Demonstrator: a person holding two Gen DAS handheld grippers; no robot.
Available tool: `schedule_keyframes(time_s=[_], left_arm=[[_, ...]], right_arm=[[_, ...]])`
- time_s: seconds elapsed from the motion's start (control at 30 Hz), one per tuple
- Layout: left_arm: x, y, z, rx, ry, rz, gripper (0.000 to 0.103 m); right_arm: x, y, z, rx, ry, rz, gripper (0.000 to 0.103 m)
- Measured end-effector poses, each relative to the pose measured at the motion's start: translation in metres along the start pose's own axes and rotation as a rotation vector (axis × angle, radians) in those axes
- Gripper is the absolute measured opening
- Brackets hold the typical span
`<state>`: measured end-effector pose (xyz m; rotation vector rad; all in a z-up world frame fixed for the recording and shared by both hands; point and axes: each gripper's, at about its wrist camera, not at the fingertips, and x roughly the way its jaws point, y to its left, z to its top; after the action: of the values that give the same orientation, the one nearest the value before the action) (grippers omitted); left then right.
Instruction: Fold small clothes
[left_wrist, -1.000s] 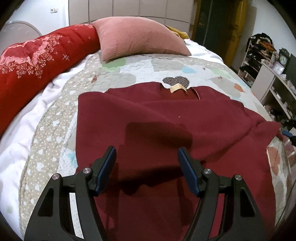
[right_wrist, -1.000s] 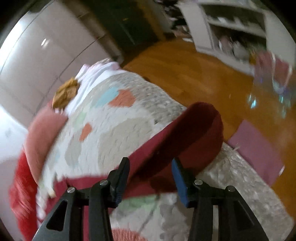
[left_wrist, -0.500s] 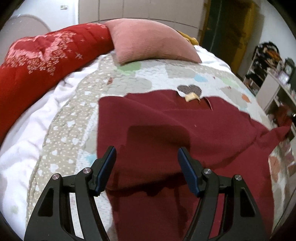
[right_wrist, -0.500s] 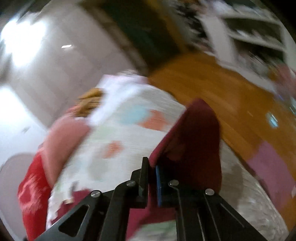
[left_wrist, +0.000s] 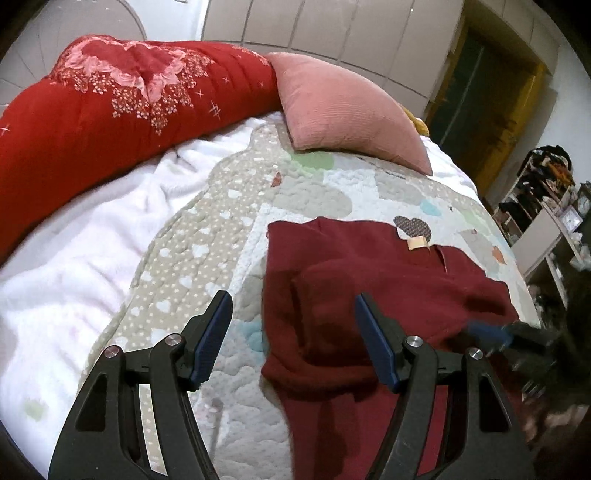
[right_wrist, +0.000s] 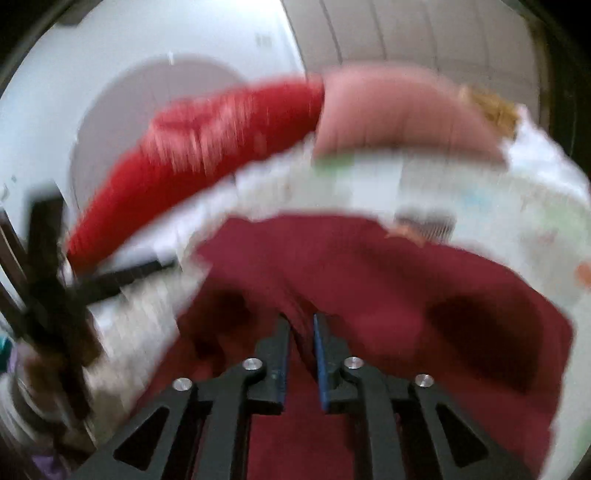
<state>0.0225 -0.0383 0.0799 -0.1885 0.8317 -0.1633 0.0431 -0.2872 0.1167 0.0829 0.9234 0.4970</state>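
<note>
A maroon garment (left_wrist: 388, 295) is spread on a quilted bed (left_wrist: 192, 266).
The left gripper (left_wrist: 293, 332) is held wide, empty; the right gripper (right_wrist: 299, 350) is opening, fabric between its pads.

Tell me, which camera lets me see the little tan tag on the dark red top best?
The left wrist view. There the tan tag looks sharp at the neckline of the dark red top, spread on the heart-patterned quilt. In the right wrist view it is only a blurry pale smear at the top's far edge.
</note>
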Motion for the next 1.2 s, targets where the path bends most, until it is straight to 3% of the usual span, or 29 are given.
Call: schedule_keyframes(time_s=[0.1,0.23,0.3,0.4,0.47,0.6,0.67,0.7,0.73,0.77,0.87,0.9,0.93,1.07,1.13,1.2], left_arm=[[0.005,-0.001,0.001,0.018,-0.006,-0.008,0.069],[0.021,-0.01,0.002,0.033,0.033,-0.038,0.069],[0.034,-0.018,0.0,0.06,0.073,-0.031,0.069],[0.055,-0.023,-0.004,0.06,0.125,-0.039,0.069],[0.063,-0.025,-0.007,0.052,0.134,-0.032,0.069],[0.065,-0.035,-0.012,0.092,0.121,0.026,0.069],[0.065,-0.038,-0.014,0.116,0.121,0.034,0.069],[0.065,-0.038,-0.014,0.124,0.12,0.036,0.069],[0.065,-0.039,-0.015,0.131,0.119,0.037,0.069],[0.064,-0.038,-0.015,0.135,0.117,0.036,0.069],[0.066,-0.037,-0.018,0.137,0.113,0.032,0.069],[0.067,-0.038,-0.019,0.139,0.112,0.037,0.069],[0.068,-0.039,-0.019,0.142,0.109,0.042,0.069],[0.065,-0.039,-0.02,0.145,0.108,0.048,0.069],[0.064,-0.039,-0.02,0.144,0.107,0.046,0.069],[0.065,-0.039,-0.02,0.14,0.106,0.048,0.069]], right_arm=[[-0.008,-0.006,-0.017,0.008,0.0,-0.031,0.029],[-0.051,-0.022,-0.026,0.028,-0.061,-0.109,0.04],[-0.078,-0.038,-0.031,0.059,-0.103,-0.178,0.046],[-0.1,-0.068,-0.034,0.143,-0.125,-0.324,0.047],[-0.105,-0.103,-0.033,0.274,-0.126,-0.441,0.047],[-0.087,-0.16,-0.034,0.49,-0.079,-0.394,0.048],[-0.063,-0.172,-0.033,0.547,-0.037,-0.295,0.048],[-0.053,-0.176,-0.032,0.57,-0.036,-0.239,0.04],[-0.05,-0.175,-0.03,0.56,-0.044,-0.257,0.034],[-0.051,-0.172,-0.028,0.531,-0.051,-0.293,0.017],[-0.057,-0.16,-0.017,0.413,-0.096,-0.44,0.008],[-0.053,-0.161,-0.017,0.386,-0.077,-0.513,0.008],[-0.046,-0.165,-0.02,0.379,-0.045,-0.53,0.008],[-0.063,-0.157,-0.025,0.38,-0.062,-0.529,0.009],[-0.086,-0.147,-0.028,0.414,-0.094,-0.489,0.011],[-0.099,-0.127,-0.031,0.364,-0.099,-0.421,0.011]])
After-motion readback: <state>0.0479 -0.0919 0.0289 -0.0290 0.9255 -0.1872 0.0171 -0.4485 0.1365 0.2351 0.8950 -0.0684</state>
